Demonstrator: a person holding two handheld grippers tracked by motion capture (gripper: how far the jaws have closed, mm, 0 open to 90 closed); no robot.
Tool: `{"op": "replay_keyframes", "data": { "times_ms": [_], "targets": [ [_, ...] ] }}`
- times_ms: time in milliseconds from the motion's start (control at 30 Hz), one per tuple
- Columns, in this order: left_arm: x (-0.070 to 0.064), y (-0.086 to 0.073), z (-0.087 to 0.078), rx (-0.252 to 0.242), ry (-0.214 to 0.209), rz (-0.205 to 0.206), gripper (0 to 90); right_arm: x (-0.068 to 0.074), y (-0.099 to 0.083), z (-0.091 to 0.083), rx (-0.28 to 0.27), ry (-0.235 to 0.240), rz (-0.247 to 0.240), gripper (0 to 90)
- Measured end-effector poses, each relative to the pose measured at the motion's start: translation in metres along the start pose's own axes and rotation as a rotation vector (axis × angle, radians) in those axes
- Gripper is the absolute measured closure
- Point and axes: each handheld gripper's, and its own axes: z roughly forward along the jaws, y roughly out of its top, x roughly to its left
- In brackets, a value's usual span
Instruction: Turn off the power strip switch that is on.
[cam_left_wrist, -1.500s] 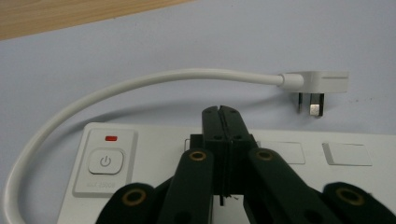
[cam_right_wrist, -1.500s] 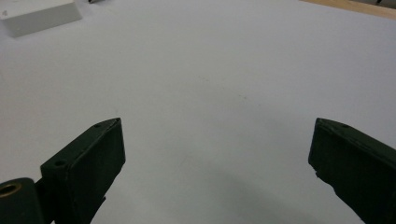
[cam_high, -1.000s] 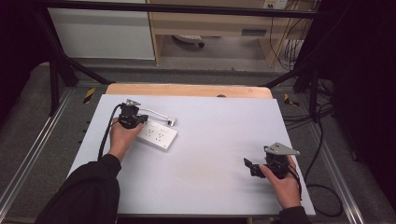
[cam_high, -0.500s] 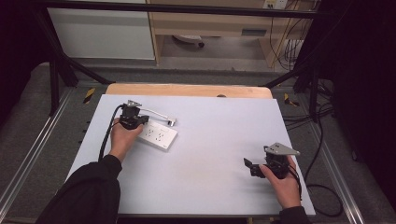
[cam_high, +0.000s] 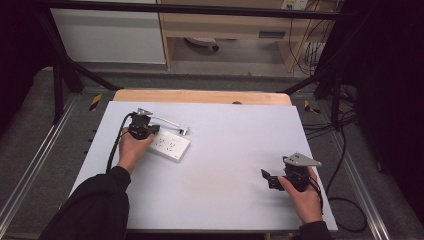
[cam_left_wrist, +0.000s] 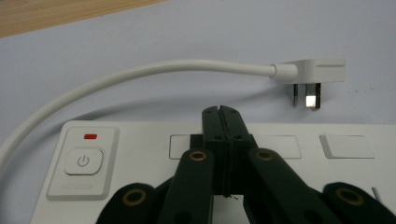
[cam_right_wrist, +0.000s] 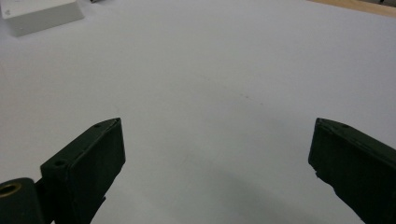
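Power strip (cam_high: 169, 145), white and flat, lies on the left half of the pale table (cam_high: 235, 145), its long side running at a slant from near the person's left hand (cam_high: 131, 150) toward the middle of the surface. Its white cord (cam_high: 165, 121) arcs away behind it and ends in a flat white plug (cam_high: 183, 131) that lies loose on the table just beyond the strip's far edge, prongs bare. The left gripper (cam_high: 150, 131) sits right over the strip's near end; in the left gripper view its jaws are pressed together with nothing between them, the tips (cam_left_wrist: 221, 113) reaching over the strip (cam_left_wrist: 280, 154) near its far edge, between two of the blank rectangular socket covers. To the left of the tips in that view is the rounded power button (cam_left_wrist: 82, 161) with a small red mark (cam_left_wrist: 90, 136) above it, and the cord (cam_left_wrist: 140, 74) curves overhead to the plug (cam_left_wrist: 312, 74), whose metal prongs point down toward the strip without touching it. Well apart, toward the right near corner of the table, the right gripper (cam_high: 266, 179) is held low in the person's right hand (cam_high: 302, 197), grey plate on top; in the right gripper view its jaws stand wide apart over bare tabletop (cam_right_wrist: 210, 93), empty, with a corner of the strip (cam_right_wrist: 39, 14) far off at the upper left.
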Motion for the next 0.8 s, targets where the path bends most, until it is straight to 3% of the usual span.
{"op": "replay_keyframes", "data": {
  "times_ms": [800],
  "targets": [
    [-0.0009,-0.0012,-0.0007,0.001,0.003,0.008,90.0,0.0002,0.0,0.0001,0.003,0.004,0.0,4.2]
  ]
}}
